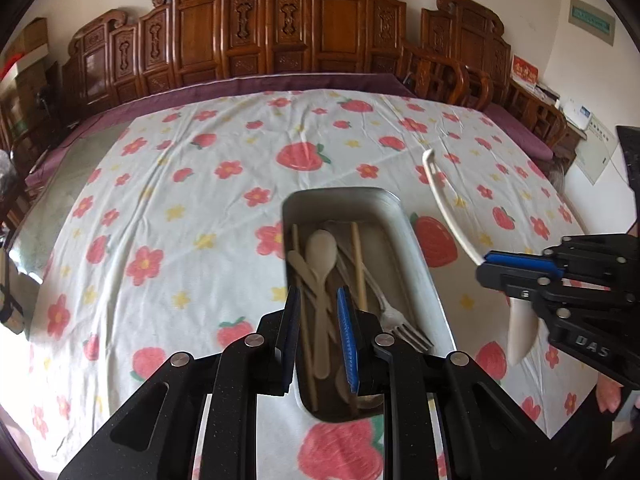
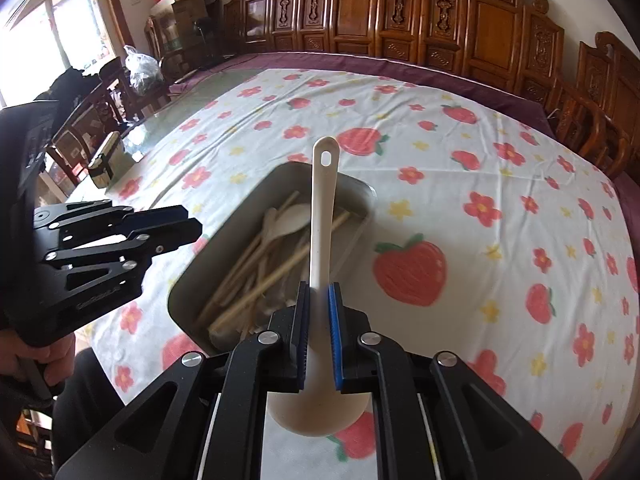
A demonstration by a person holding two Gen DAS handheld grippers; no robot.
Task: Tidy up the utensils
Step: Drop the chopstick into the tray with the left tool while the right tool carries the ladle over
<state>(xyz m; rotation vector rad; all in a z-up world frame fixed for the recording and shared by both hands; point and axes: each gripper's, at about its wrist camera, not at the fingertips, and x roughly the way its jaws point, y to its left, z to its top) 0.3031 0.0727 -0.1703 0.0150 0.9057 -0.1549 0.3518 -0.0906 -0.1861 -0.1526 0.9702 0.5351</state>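
Note:
A metal tray lies on the strawberry-print tablecloth and holds chopsticks, a pale spoon and a metal fork. My left gripper hovers open and empty over the tray's near end. My right gripper is shut on a white ladle, with its handle pointing away and its bowl under the fingers. It holds the ladle above the cloth just right of the tray. In the left wrist view the right gripper and ladle are at the right.
The tablecloth covers a large table with a purple edge. Carved wooden chairs line the far side. A small container stands on the bare table surface at the left. The person's hand grips the left tool.

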